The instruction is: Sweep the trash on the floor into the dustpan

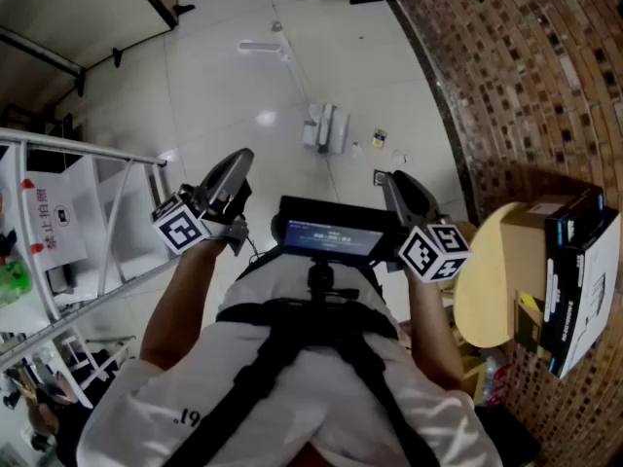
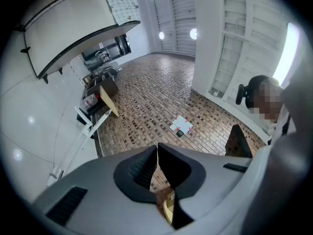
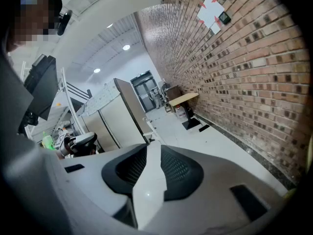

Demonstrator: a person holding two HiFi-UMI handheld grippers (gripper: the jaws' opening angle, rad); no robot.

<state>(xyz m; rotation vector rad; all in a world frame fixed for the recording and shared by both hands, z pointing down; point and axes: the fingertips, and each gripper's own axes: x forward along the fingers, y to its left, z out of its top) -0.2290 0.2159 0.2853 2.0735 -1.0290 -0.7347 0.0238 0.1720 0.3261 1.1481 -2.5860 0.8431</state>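
Note:
In the head view a grey and white dustpan-like thing (image 1: 326, 126) lies on the white tile floor ahead of me, out of reach of both grippers. Small bits of trash (image 1: 379, 137) lie scattered just right of it, near the foot of the brick wall. My left gripper (image 1: 237, 163) is held up at chest height, pointing forward. Its jaws meet at the tips (image 2: 157, 148) with nothing between them. My right gripper (image 1: 391, 183) points forward and slightly down. Its jaws (image 3: 154, 148) stand a little apart, with only floor showing through the gap.
A curved brick wall (image 1: 516, 76) runs along the right, with a paper sheet (image 3: 212, 11) taped to it. A round pale table (image 1: 482, 280) carrying a cardboard box (image 1: 569, 280) stands at my right. A white metal rack (image 1: 88, 212) stands at my left.

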